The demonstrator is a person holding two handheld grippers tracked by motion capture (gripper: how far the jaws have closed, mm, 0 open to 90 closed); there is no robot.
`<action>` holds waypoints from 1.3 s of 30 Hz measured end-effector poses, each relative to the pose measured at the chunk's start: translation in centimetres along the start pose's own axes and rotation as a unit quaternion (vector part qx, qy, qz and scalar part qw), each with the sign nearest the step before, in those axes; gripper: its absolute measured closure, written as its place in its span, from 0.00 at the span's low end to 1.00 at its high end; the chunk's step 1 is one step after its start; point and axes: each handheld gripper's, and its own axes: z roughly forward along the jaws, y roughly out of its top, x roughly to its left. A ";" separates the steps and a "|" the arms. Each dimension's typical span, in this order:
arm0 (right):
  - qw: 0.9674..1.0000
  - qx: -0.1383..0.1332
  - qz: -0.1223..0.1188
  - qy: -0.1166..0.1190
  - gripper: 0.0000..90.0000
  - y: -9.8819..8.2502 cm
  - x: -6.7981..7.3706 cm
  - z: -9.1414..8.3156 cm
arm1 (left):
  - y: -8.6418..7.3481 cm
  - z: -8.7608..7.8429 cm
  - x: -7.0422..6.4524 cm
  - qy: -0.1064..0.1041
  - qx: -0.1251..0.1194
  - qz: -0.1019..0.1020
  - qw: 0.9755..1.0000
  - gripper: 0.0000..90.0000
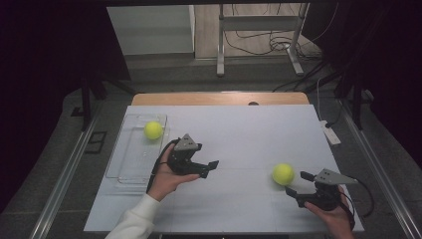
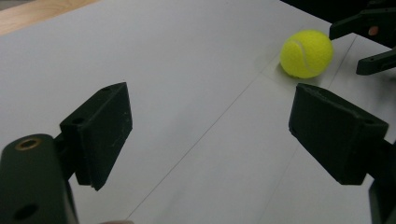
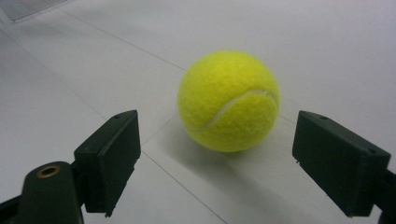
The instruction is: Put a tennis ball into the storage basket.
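Ball (image 1: 282,174): yellow tennis ball, resting on the white table (image 1: 239,134), toward its right front; a seam line of the table cover runs just beside it.
Right gripper (image 1: 300,184): held low at the table's right front edge, pointing at the ball; jaws spread wide, nothing gripped. In the right gripper view the ball (image 3: 228,101) sits just ahead of the jaw tips, apart from both pads.
Left gripper (image 1: 208,169): held near the table's middle, left of the ball and well apart from it; jaws released, nothing between them. Its view shows the ball (image 2: 306,53) farther off, with the right gripper's jaws beyond it.
Second ball (image 1: 153,130): lies inside the clear tray (image 1: 130,169) at the table's left edge.
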 end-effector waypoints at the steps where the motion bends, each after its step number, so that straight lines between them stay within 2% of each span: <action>1: 1.000 0.000 0.000 0.000 0.17 0.0 0.0 0.0 | 0.0 0.0 0.0 0.000 0.000 0.000 1.000 0.16; 9: 1.000 -0.005 0.013 -0.009 0.17 -0.4 -0.2 -0.7 | 1.2 2.7 -0.8 -0.029 0.010 0.016 0.999 0.16; 16: 1.000 -0.006 0.017 -0.007 0.17 -0.6 -0.3 -0.9 | 1.7 4.2 -0.8 -0.042 0.011 0.009 0.999 0.16; 27: 1.000 -0.007 0.020 -0.011 0.17 -0.6 -0.4 -1.0 | 1.8 5.8 -0.5 -0.053 0.022 0.007 0.998 0.16; 39: 1.000 -0.004 0.010 -0.006 0.17 -0.5 -0.4 -0.6 | 2.3 6.6 -0.9 -0.049 0.025 0.012 0.998 0.16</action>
